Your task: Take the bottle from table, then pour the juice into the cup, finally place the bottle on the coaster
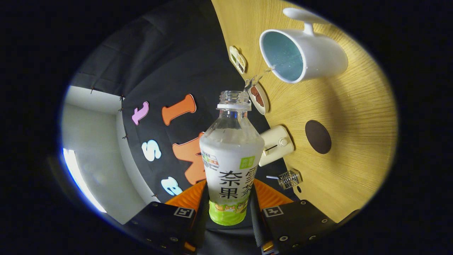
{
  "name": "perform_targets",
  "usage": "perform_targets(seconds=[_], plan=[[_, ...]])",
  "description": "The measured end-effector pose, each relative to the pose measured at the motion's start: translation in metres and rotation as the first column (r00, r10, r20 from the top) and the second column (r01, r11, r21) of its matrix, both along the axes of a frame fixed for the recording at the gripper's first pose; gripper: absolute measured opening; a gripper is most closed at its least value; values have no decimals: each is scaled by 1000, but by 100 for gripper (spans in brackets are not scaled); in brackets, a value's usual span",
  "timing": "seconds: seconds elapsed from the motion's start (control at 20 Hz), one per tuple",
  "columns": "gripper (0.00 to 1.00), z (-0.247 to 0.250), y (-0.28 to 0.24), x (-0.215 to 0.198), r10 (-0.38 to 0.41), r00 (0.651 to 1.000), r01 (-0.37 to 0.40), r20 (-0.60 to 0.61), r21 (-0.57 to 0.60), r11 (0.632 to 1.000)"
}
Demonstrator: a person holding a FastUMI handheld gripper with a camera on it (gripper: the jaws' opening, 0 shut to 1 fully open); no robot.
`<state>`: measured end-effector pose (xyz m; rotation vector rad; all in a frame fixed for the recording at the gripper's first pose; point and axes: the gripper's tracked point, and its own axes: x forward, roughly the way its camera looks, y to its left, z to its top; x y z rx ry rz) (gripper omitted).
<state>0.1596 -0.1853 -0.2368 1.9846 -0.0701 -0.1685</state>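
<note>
I have the tool (229, 209) clamped on the bottle (230, 159), both fingers pressing its labelled body. It is tipped, a thin stream leaving its open mouth toward the white cup (304, 53) beyond. The dark coaster (318, 136) lies on the bench (361, 117) nearer the fingers.

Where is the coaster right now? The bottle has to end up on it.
In the gripper view, the dark round coaster lies bare on the wooden table, beyond the fingers, between the white cup and the cream appliance.
</note>
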Motion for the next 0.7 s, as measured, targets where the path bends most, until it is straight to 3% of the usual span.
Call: perform_targets(seconds=[0.7], plan=[[56, 4, -11, 3, -48, 999, 49, -11, 144, 988]])
